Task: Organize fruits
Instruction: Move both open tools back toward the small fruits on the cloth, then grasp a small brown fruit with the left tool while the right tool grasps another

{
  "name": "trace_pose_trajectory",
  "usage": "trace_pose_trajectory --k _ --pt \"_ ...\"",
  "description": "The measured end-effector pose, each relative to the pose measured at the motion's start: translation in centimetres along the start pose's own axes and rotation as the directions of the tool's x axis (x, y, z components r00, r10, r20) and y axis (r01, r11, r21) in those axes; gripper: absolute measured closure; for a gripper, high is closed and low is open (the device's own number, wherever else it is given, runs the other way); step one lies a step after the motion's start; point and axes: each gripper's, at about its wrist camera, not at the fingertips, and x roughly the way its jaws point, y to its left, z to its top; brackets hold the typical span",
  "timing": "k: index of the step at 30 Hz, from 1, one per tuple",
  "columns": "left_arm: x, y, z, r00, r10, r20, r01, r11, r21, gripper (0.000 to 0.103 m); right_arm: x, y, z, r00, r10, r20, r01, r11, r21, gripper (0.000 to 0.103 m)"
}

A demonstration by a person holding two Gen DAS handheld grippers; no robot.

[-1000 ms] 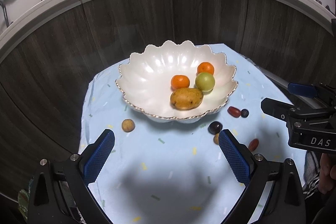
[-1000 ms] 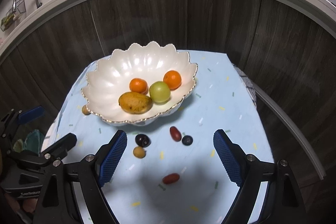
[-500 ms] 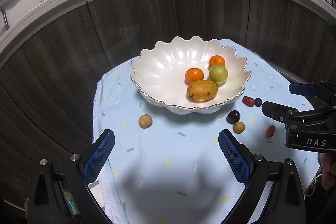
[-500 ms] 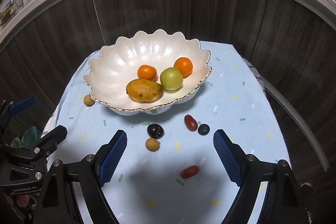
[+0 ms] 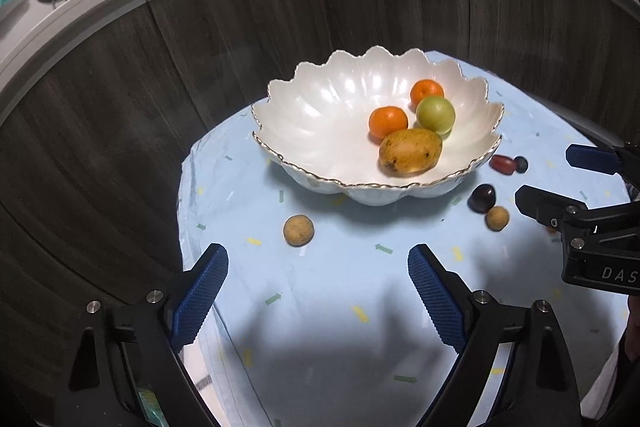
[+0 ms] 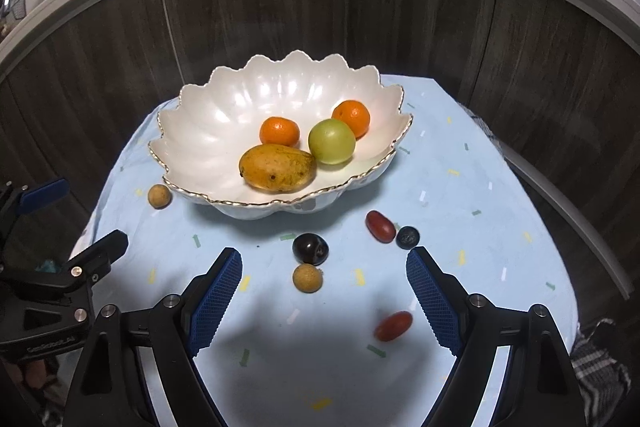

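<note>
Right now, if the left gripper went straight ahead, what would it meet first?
Probably the tan longan on the cloth, just ahead between the open left gripper's fingers; the bowl lies behind it. Depth is unclear.

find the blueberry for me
In the right wrist view the blueberry lies on the blue cloth, touching the red grape, right of the bowl's front.
</note>
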Motion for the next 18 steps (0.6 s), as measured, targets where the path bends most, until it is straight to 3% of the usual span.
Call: trace_pose_trajectory --k 14,18 --pt "3.7 1.5 0.4 0.999 -0.033 -0.031 0.035 0.997 0.070 0.016 2.4 1.6 -1.2 0.999 -0.039 -0.009 0.039 0.999 0.032 0.019" --pt "4.8 1.7 0.5 0.998 -0.046 -0.043 0.049 0.996 0.081 0.022 2.7 1.9 -1.3 0.998 -0.057 0.005 0.057 0.998 0.032 0.026"
